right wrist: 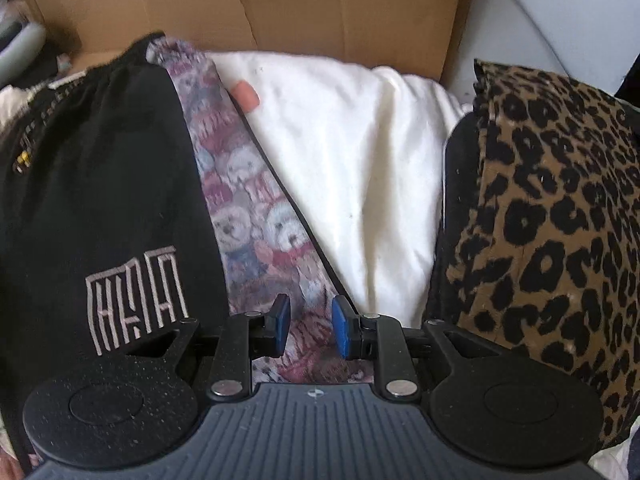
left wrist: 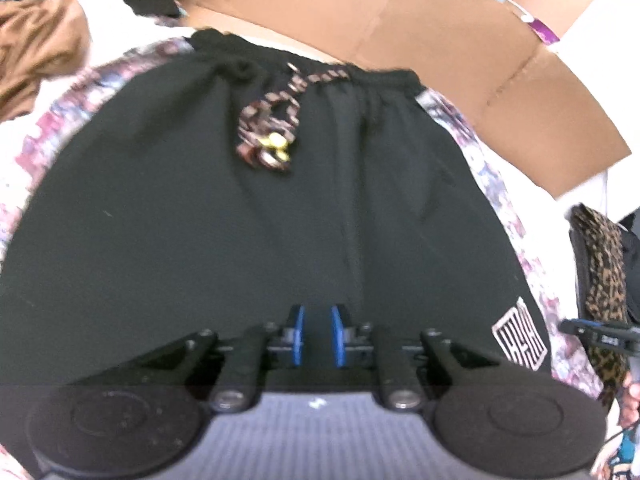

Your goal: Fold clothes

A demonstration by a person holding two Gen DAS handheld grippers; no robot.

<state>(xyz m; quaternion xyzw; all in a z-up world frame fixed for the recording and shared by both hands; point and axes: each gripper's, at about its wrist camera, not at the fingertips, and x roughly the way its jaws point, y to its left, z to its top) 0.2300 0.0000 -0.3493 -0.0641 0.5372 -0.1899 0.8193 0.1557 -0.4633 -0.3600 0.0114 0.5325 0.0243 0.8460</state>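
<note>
A: Where are the shorts?

B: The black shorts point(left wrist: 200, 208) lie spread flat in front of me on a white sheet point(right wrist: 352, 152), waistband at the far side, patterned drawstring point(left wrist: 272, 120) knotted on top. A teddy-bear print stripe point(right wrist: 256, 216) runs down each side, and a white logo point(right wrist: 136, 296) sits near the hem.

A: And your grippers?

B: My left gripper point(left wrist: 318, 334) hovers over the black cloth near the hem, its 2 blue pads a narrow gap apart; whether they pinch any fabric, I cannot tell (black on black, and blurred). My right gripper point(right wrist: 312, 326) stands a bit wider over the bear stripe, pads apart, nothing clamped.

A: Anything else nearby?

B: A cardboard box point(right wrist: 300, 8) behind, leopard-print fabric point(right wrist: 560, 220) to the right, and a brown garment point(left wrist: 36, 52) far left.
</note>
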